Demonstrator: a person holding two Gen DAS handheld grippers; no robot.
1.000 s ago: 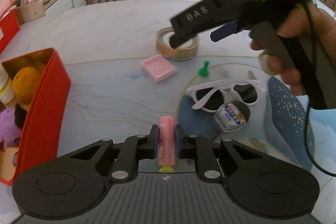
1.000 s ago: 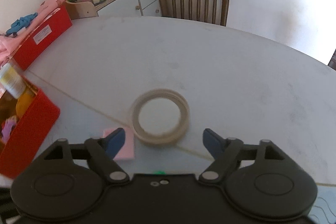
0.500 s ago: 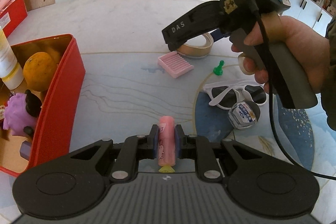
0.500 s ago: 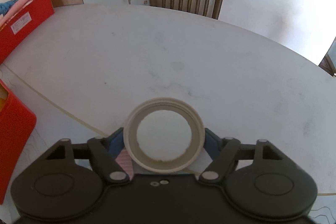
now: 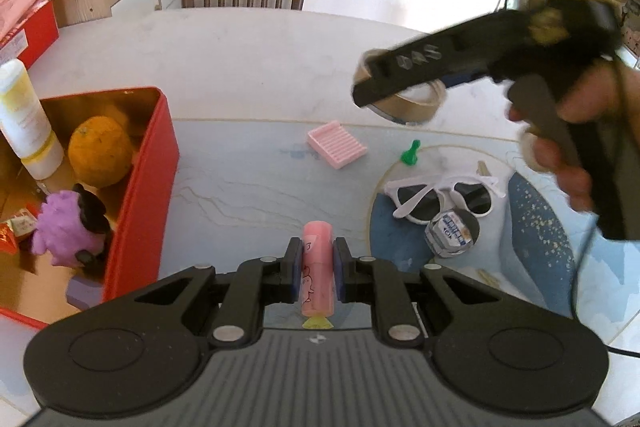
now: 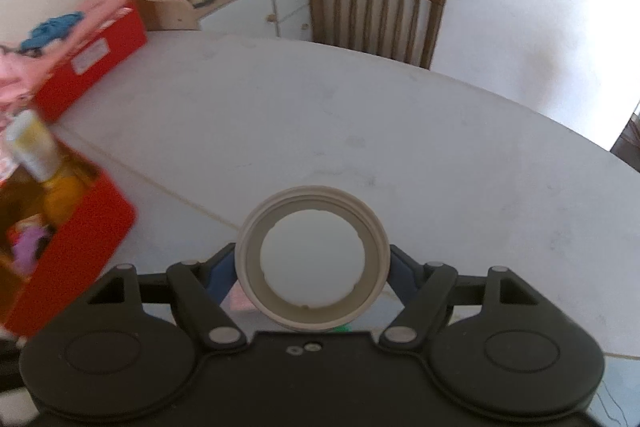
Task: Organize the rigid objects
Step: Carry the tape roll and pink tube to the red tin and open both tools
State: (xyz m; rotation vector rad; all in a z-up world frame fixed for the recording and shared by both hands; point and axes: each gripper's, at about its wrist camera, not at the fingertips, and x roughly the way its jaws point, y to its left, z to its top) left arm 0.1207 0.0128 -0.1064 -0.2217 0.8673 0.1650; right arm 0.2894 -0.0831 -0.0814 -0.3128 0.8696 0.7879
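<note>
My left gripper (image 5: pixel 316 269) is shut on a pink tube (image 5: pixel 317 259) and holds it above the table, right of the open red box (image 5: pixel 160 187). My right gripper (image 6: pixel 312 267) is shut on a roll of tape (image 6: pixel 250 267) and holds it off the table; in the left wrist view the tape roll (image 5: pixel 416 101) hangs under the right gripper's fingers. The red box (image 6: pixel 80 239) holds an orange (image 5: pixel 100 151), a white and yellow bottle (image 5: pixel 28 119) and a purple plush toy (image 5: pixel 68 227).
On the table lie a pink ribbed block (image 5: pixel 337 143), a green pawn (image 5: pixel 411 151), white sunglasses (image 5: pixel 444 193) and a small round container (image 5: pixel 452 233) on a blue mat (image 5: pixel 392 235). A second red box (image 6: pixel 92 63) and a wooden chair (image 6: pixel 376 15) stand at the far side.
My right gripper closed on the tape roll and lifted it off the table. My left gripper kept the pink tube and moved toward the red box.
</note>
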